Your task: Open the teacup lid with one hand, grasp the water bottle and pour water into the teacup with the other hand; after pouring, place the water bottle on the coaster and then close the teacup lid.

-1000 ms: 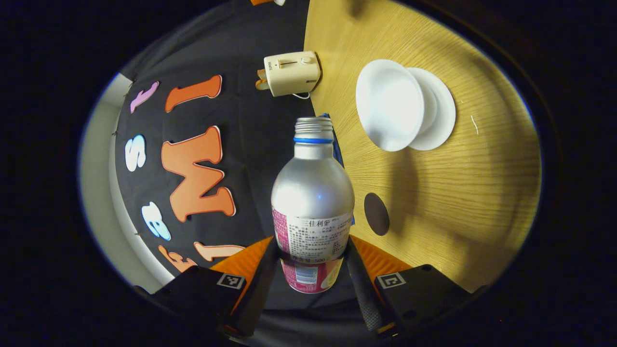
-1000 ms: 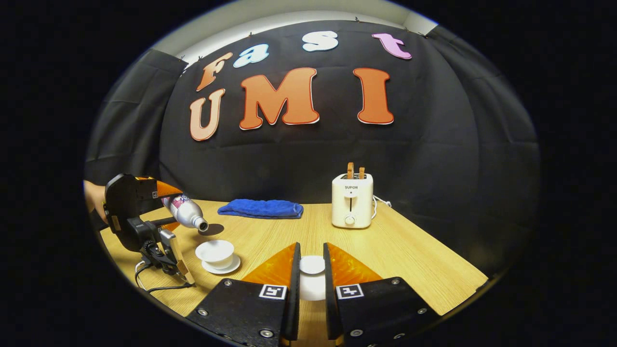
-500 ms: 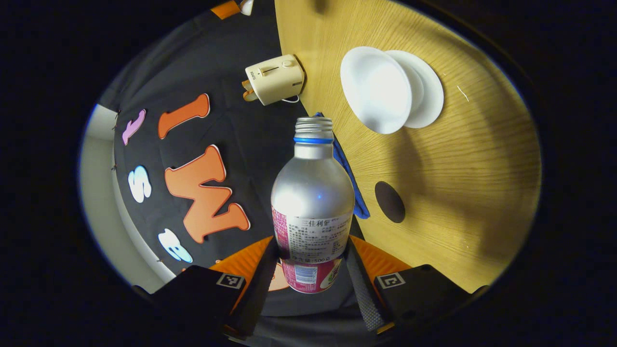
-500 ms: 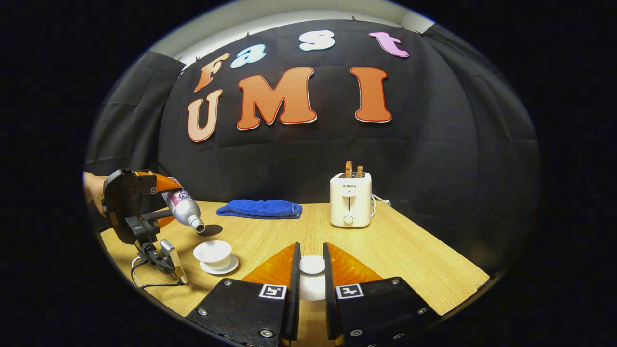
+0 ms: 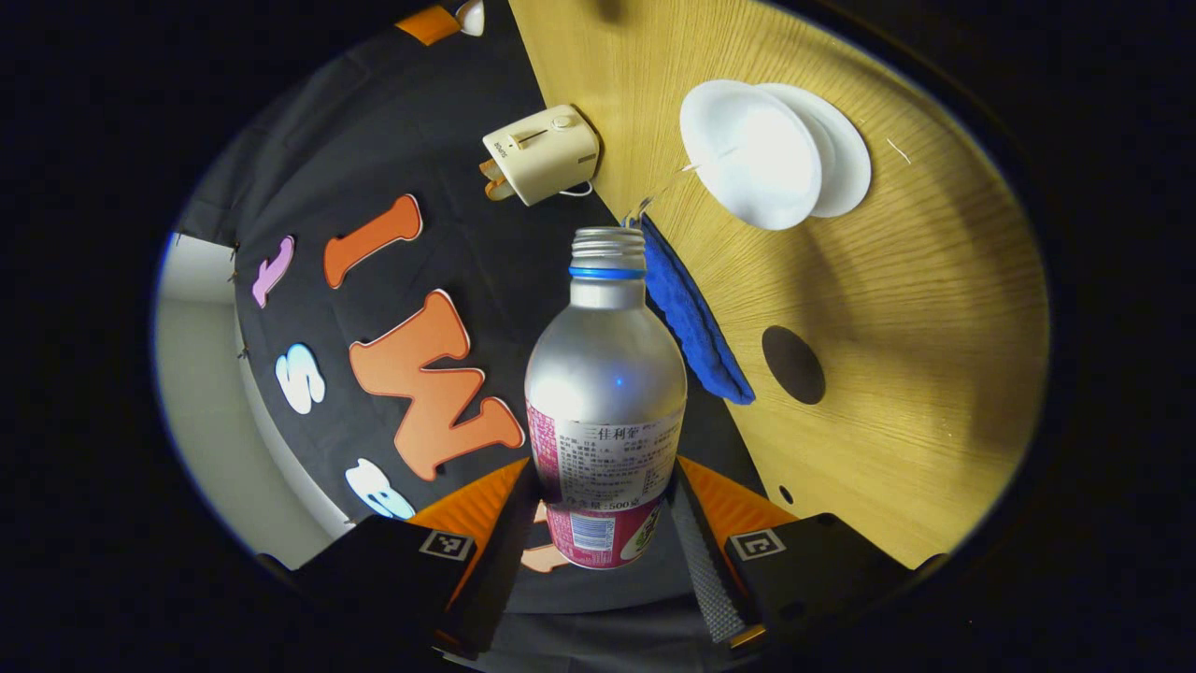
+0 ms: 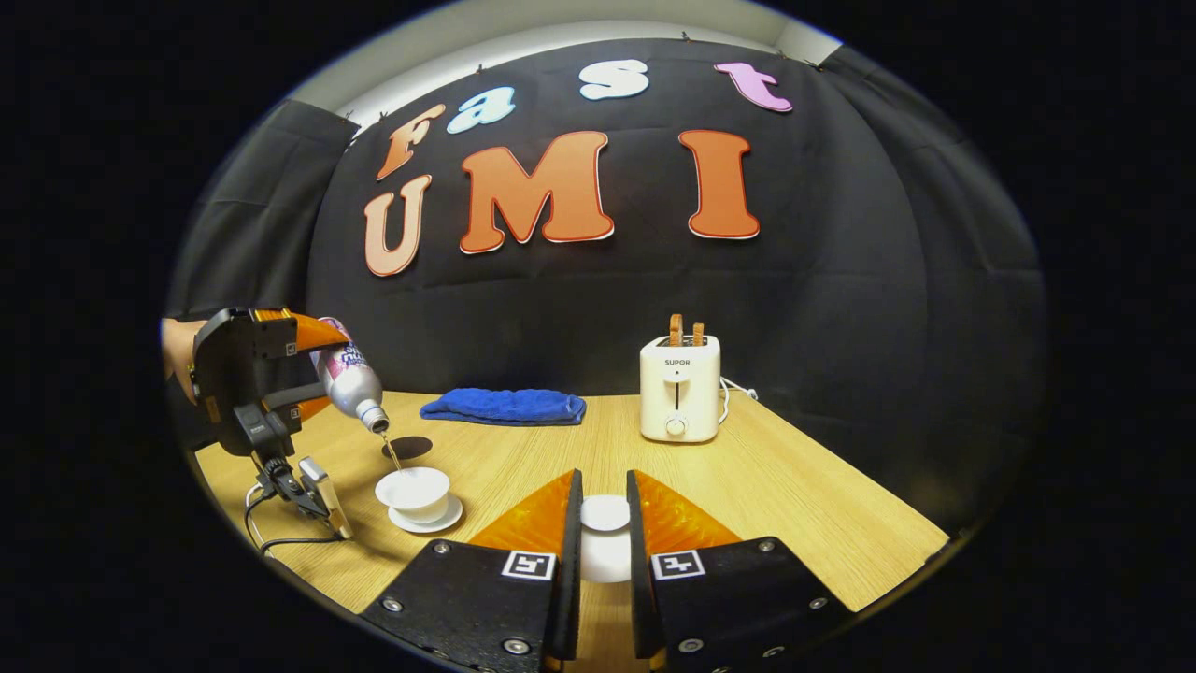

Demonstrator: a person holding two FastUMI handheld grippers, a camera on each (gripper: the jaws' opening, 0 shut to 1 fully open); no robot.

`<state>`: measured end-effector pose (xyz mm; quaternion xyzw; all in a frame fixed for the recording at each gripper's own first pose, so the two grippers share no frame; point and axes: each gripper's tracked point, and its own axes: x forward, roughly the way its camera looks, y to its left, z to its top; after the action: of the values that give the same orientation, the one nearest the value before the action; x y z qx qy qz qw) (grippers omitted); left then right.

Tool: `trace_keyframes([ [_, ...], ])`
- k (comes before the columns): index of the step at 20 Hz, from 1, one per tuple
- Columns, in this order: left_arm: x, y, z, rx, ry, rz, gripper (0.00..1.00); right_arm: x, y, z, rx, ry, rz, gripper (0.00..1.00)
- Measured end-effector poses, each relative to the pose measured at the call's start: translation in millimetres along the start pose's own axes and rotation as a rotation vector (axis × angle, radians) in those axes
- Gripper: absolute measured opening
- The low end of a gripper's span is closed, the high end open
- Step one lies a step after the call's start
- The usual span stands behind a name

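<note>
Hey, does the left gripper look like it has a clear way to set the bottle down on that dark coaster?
Probably yes. The coaster lies bare on the table, beside the teacup and the blue cloth, with nothing on it. The left gripper holds the bottle tilted, pouring.

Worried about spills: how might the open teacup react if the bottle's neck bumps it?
The teacup looks like thin white porcelain, so probably light and chip-prone. It sits loose on its saucer, so it may slide or tip, spilling the water.
</note>
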<state>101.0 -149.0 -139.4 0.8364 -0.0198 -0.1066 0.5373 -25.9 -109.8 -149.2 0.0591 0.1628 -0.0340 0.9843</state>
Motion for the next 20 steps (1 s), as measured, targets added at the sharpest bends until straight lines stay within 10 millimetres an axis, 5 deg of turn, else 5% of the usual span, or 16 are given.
trace_keyframes([
  [8, -6, 23, -11, 0.043, 0.022, 0.059, 0.81, 2, 1, 4, 0.010, -0.010, 0.002, 0.23],
  [11, -3, 26, -7, 0.058, 0.012, 0.071, 0.87, 4, 2, 5, -0.004, -0.007, 0.006, 0.23],
  [20, 0, 1, 15, 0.072, -0.036, 0.051, 0.81, 6, -2, -2, 0.000, 0.017, -0.018, 0.23],
])
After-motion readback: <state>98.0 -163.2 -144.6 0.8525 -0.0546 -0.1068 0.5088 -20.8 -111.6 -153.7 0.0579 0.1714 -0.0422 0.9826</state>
